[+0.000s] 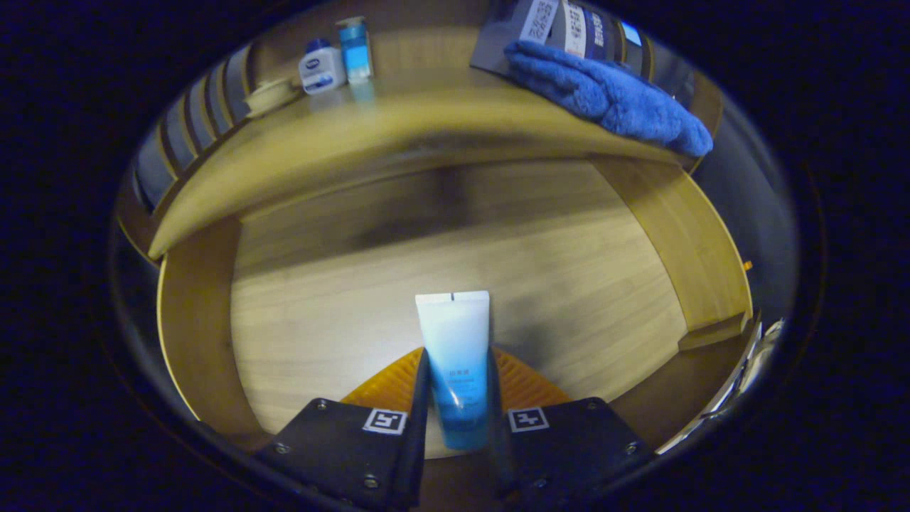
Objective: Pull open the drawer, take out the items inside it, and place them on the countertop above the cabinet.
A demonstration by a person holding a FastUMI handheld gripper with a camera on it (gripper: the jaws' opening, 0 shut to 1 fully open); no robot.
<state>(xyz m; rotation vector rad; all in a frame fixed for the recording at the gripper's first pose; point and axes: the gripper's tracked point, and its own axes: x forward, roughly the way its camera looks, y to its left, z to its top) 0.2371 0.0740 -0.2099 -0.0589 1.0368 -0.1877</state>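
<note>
Below, the open drawer (298, 320) takes up most of the view, its pale wooden floor bare apart from the shadow that falls across the back of it, with its side walls rising to the left and right. Above the drawer runs the countertop (398, 128), a long wooden edge curving across the scene. On the right end of the countertop lies a blue towel (611, 89), draped over the front edge near the corner, with a dark box (512, 32) just behind it. Toward the left end stand a small white bottle (321, 69) and a taller blue bottle (355, 48) touching side by side, and a pale cup (270, 96) sits just left of them near the edge. The gripper (458, 398) is closed on a tube (455, 355), white at the crimped end and blue lower down; both fingers (419, 398) press its sides, and the tube points forward over the drawer floor, its crimped end beyond the fingertips.
</note>
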